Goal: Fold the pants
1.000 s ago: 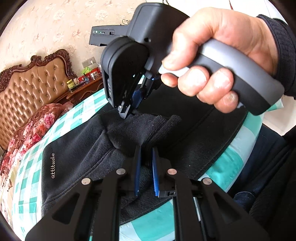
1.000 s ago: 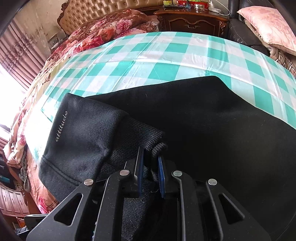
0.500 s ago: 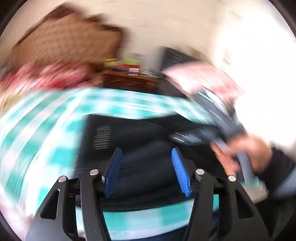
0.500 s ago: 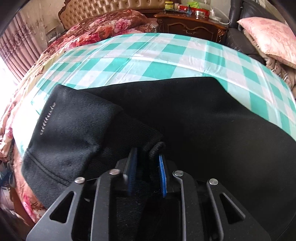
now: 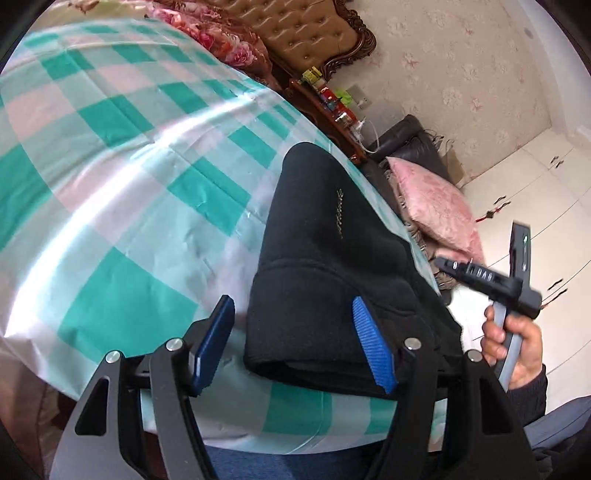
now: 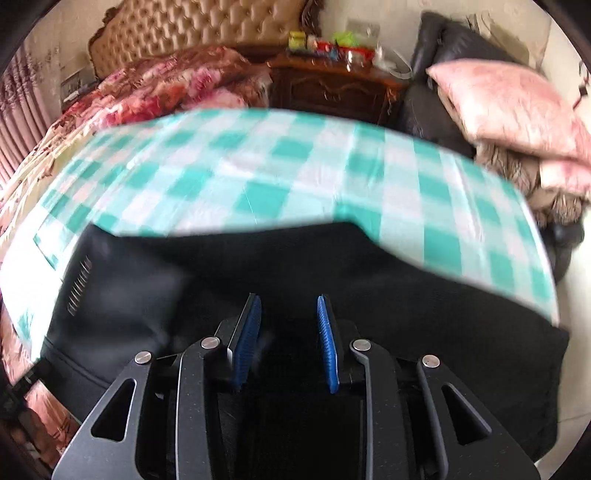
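In your left wrist view, your left gripper (image 5: 291,343) sits at the bottom of the picture. Its jaws have just been opening and now stand wide apart. The folded end of the black pants (image 5: 325,280) lies between the blue pads (image 5: 373,350), but the pads do not press on it, so it holds nothing. The pants run from 6 o'clock up toward 1 o'clock on the green and white checked sheet (image 5: 122,177). Small pale letters show on the cloth near the middle. At 4 o'clock your right hand (image 5: 517,347) grips the grey handle of the other tool. A pink pillow (image 5: 436,206) lies at 2 o'clock, just past the edge of the bed. A padded tan headboard (image 5: 306,33) stands at 12 o'clock.

In your right wrist view, your right gripper (image 6: 290,339) is at 6 o'clock. This picture is a bit blurry. Its jaws have just opened a little, and a clear gap shows between the two blue pads. Nothing is pinched there. The black pants spread below and around the gripper, from 9 o'clock across to 4 o'clock. The checked sheet fills the middle above them. A flowery red blanket (image 6: 155,88) lies at 10 o'clock. A dark wooden nightstand (image 6: 332,88) is at 12 o'clock.
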`<state>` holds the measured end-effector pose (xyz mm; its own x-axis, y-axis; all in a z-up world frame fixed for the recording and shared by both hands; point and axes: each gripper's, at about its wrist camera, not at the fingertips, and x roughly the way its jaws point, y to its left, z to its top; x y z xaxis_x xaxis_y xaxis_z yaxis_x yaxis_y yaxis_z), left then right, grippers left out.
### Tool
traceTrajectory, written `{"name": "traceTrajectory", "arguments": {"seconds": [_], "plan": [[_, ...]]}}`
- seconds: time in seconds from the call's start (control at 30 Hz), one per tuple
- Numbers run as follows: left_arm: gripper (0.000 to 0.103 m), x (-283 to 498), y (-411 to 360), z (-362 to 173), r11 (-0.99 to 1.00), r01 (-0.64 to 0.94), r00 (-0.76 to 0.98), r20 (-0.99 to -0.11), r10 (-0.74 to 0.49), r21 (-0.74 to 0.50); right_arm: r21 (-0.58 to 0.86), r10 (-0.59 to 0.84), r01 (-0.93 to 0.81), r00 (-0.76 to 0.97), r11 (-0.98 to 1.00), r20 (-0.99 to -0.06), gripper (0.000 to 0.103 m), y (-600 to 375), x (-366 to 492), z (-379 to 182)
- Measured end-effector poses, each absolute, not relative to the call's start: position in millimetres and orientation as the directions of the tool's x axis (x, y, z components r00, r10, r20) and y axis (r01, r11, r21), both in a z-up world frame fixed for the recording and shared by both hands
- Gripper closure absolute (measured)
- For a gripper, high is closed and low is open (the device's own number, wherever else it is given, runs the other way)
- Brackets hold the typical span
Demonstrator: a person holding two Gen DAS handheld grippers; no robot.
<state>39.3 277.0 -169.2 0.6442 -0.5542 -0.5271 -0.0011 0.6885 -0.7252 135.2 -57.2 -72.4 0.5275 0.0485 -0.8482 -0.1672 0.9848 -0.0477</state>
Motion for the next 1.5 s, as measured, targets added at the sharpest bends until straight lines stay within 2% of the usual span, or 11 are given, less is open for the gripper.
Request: {"name": "traceTrajectory", "arguments": {"seconds": [0.23, 0.6, 0.67, 0.7, 0.73, 1.13, 1.23, 1.33, 1.43, 1.47, 1.5], "plan": [[0.059, 40.0, 270.9, -166.4, 0.704, 0.013, 0.637, -0.536, -0.553, -0.711, 0.069, 0.217, -0.437, 0.299, 0.897, -0.929, 0.079, 71.5, 155.7, -70.2], [0.065, 37.1, 232.0, -123.5, 0.889, 0.079, 0.673, -0.634, -0.381, -0.451, 0.218, 0.232, -0.343, 0.000, 0.914, -0.973, 0.078, 142.8, 192.1, -107.5], [0.065, 36.0, 228.0, -120.3, 0.903, 0.087, 0.675, -0.642, -0.365, -0.421, 0.227, 0.236, -0.343, -0.016, 0.912, -0.972, 0.046, 148.7, 192.1, -110.6], [0.065, 34.6, 226.3, -118.7, 0.908, 0.091, 0.677, -0.644, -0.358, -0.409, 0.229, 0.243, -0.342, 0.001, 0.912, -0.970, 0.019, 149.9, 191.3, -108.2], [0.065, 33.4, 224.6, -117.1, 0.913, 0.095, 0.680, -0.643, -0.351, -0.397, 0.243, 0.275, -0.352, 0.043, 0.904, -0.961, 0.016, 151.4, 190.3, -101.2], [0.066, 27.0, 180.7, -82.7, 0.973, 0.183, 0.749, -0.622, -0.229, -0.138, 0.011, 0.070, -0.426, 0.122, 0.905, -0.990, 0.018, 167.4, 192.3, -125.1], [0.067, 26.8, 175.7, -77.3, 0.974, 0.195, 0.757, -0.613, -0.225, -0.117, -0.024, 0.041, -0.427, 0.141, 0.904, -0.989, 0.044, 163.1, 191.9, -130.4], [0.067, 28.3, 180.7, -76.4, 0.969, 0.185, 0.750, -0.613, -0.248, -0.165, 0.024, 0.091, -0.420, 0.140, 0.907, -0.986, 0.058, 152.0, 191.6, -128.8], [0.048, 31.1, 196.1, -80.9, 0.941, 0.135, 0.736, -0.604, -0.304, -0.309, 0.032, 0.112, -0.429, 0.163, 0.903, -0.980, 0.067, 147.4, 188.0, -123.9], [0.023, 33.5, 201.9, -83.9, 0.915, 0.131, 0.731, -0.587, -0.349, -0.381, 0.043, 0.125, -0.431, 0.164, 0.901, -0.979, 0.068, 145.5, 187.6, -123.5], [0.014, 34.9, 204.0, -85.7, 0.905, 0.119, 0.727, -0.584, -0.360, -0.409, 0.056, 0.138, -0.428, 0.161, 0.902, -0.977, 0.068, 143.7, 187.3, -123.0]]}}
